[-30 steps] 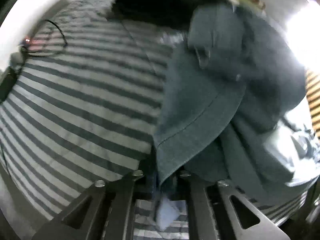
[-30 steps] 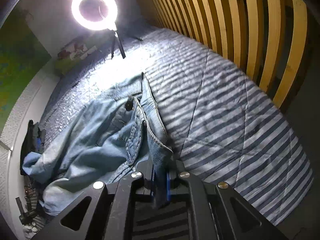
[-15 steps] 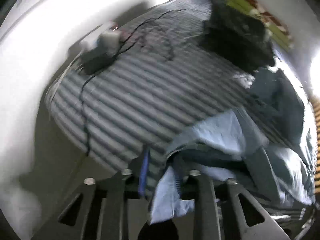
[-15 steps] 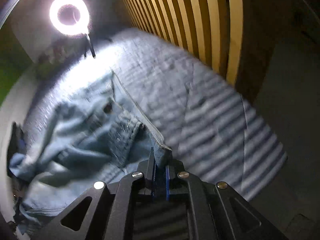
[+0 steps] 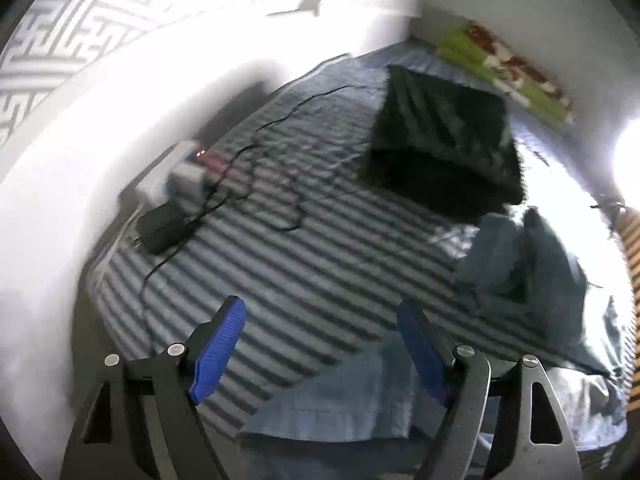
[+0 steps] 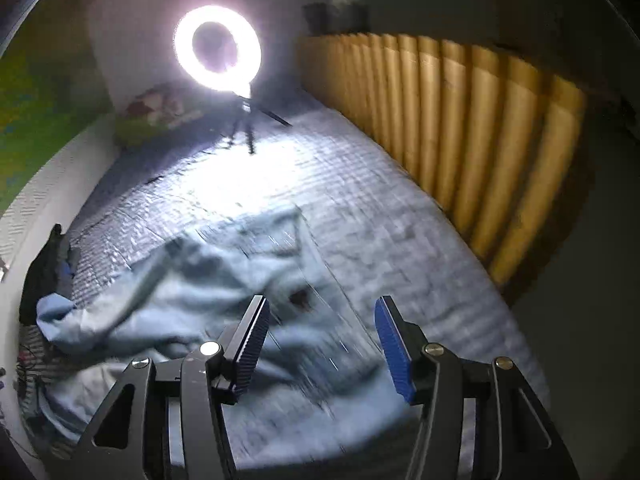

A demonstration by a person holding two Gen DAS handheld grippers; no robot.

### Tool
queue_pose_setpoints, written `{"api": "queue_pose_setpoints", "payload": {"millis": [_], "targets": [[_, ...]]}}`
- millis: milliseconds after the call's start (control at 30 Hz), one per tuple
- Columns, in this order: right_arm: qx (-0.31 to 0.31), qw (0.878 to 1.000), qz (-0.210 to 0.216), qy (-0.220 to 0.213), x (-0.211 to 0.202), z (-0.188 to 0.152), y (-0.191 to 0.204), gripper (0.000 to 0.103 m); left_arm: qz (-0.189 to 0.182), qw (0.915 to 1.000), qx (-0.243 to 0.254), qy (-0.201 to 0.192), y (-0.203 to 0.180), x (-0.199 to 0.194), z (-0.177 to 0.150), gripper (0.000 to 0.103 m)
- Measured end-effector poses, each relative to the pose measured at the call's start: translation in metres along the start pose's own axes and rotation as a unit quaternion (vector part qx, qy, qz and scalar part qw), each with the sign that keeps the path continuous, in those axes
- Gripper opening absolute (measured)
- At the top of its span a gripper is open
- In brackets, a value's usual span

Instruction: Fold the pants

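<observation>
Now: both tools (image 5: 320,344) (image 6: 320,338) wide open, empty | jeans (image 6: 168,312) rumpled | ring light (image 6: 218,50) beyond

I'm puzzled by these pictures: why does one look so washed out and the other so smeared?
Left wrist view: the wall glares white, lines bow from the fisheye. Right wrist view: a ring light flares in the dim room, and the jeans are motion-blurred.

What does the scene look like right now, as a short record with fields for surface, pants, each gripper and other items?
surface: striped bedspread
pants: light blue jeans, rumpled and unfolded on the bedspread
left gripper: open, holding nothing, above a jeans edge
right gripper: open, holding nothing, over the jeans
other items: ring light, dark folded cloth, black cable
</observation>
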State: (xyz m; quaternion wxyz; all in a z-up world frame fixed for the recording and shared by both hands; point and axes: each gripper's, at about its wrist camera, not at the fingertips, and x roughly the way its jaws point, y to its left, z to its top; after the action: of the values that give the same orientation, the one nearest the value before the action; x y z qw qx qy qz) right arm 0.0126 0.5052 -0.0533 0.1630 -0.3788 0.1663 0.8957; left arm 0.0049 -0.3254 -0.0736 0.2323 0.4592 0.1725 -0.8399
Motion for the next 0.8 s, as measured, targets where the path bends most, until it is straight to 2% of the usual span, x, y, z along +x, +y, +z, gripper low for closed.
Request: {"api": "queue_pose_setpoints", "payload": {"millis": [67,167,333,433,533,600,667,733,800], "targets": [[-0.017,1.0,0.013,0.005,0.023,0.018,0.014,0.054,0.002,1.0,-0.005,-0.005,0.009,0.0,-0.003,0.079],[-0.004,0.999,0.031,0.014,0.068,0.039,0.025,0.054,-0.022,0.9994,0.024,0.008,-0.008,0.01,-0.006,0.079],[0.018,0.998,0.027,0.053,0.151,0.065,0.04,0.054,-0.109,0.9925,0.039,0.04,-0.074,0.051,0.009,0.08],[0.044,0.995,0.024,0.091,0.198,0.074,0.038,0.054,-0.142,0.986,0.041,0.077,-0.115,0.089,0.024,0.08],[0.074,0.99,0.029,0.119,0.235,0.077,0.036,0.055,-0.148,0.9831,0.047,0.097,-0.151,0.121,0.032,0.08],[0.084,0.987,0.028,0.132,0.256,0.079,0.038,0.061,-0.142,0.9821,0.059,0.109,-0.17,0.139,0.033,0.08],[0.081,0.986,0.024,0.143,0.273,0.078,0.045,0.061,-0.14,0.9809,0.067,0.117,-0.184,0.152,0.03,0.063],[0.065,0.985,0.015,0.157,0.29,0.077,0.056,0.066,-0.135,0.9804,0.072,0.124,-0.192,0.158,0.027,0.022],[0.048,0.987,-0.004,0.153,0.294,0.078,0.064,0.07,-0.117,0.9834,0.076,0.116,-0.195,0.157,0.026,0.003]]}}
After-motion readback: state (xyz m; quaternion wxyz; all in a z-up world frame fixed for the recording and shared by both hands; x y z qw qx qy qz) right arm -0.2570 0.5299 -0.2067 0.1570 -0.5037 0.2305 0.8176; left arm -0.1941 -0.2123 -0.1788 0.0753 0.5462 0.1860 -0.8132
